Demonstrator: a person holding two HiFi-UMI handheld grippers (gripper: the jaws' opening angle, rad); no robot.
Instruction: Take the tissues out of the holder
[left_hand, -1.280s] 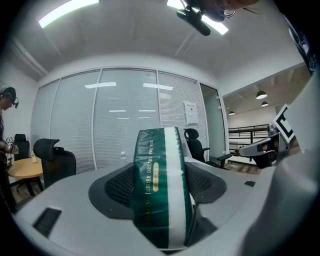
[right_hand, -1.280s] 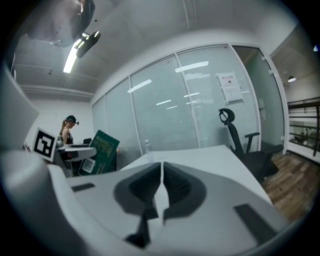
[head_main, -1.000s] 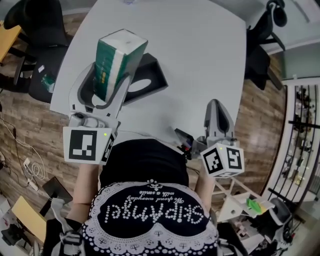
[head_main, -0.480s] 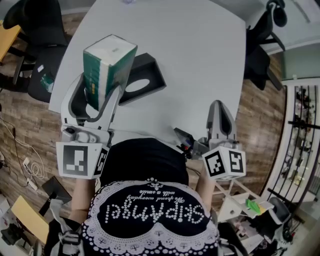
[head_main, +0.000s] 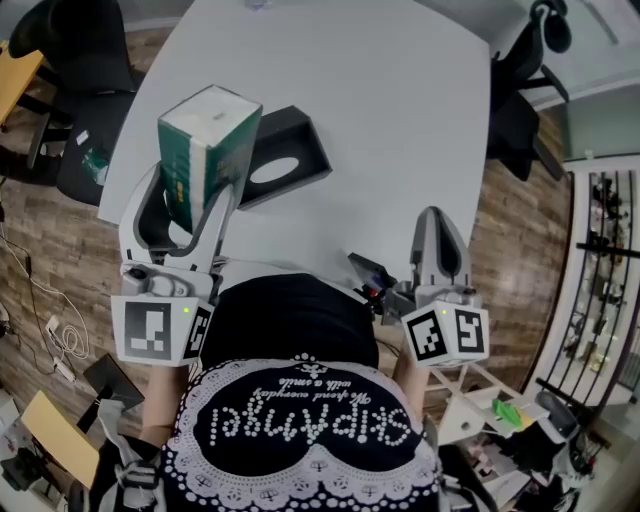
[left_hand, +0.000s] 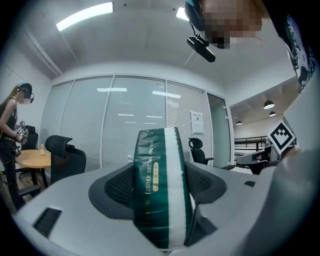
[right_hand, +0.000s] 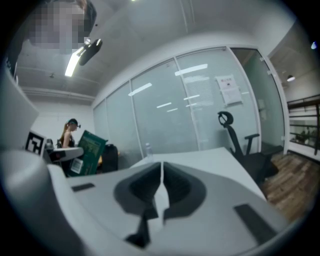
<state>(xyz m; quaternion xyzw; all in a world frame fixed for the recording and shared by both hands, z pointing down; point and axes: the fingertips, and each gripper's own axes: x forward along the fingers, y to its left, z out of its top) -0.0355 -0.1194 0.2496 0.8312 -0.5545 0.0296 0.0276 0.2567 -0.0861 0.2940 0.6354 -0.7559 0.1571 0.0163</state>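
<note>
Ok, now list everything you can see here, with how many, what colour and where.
tissue pack: one, green and white, held above the table's left side
tissue holder: one, black, on the table just right of the pack
table: one, white, ahead of the person
office chairs: at least two, black, by the table's far corners
floor: brown wood-look, around the table
left tool: one, grey, shut on the tissue pack
right tool: one, grey, jaws together, empty, by the table's near edge
</note>
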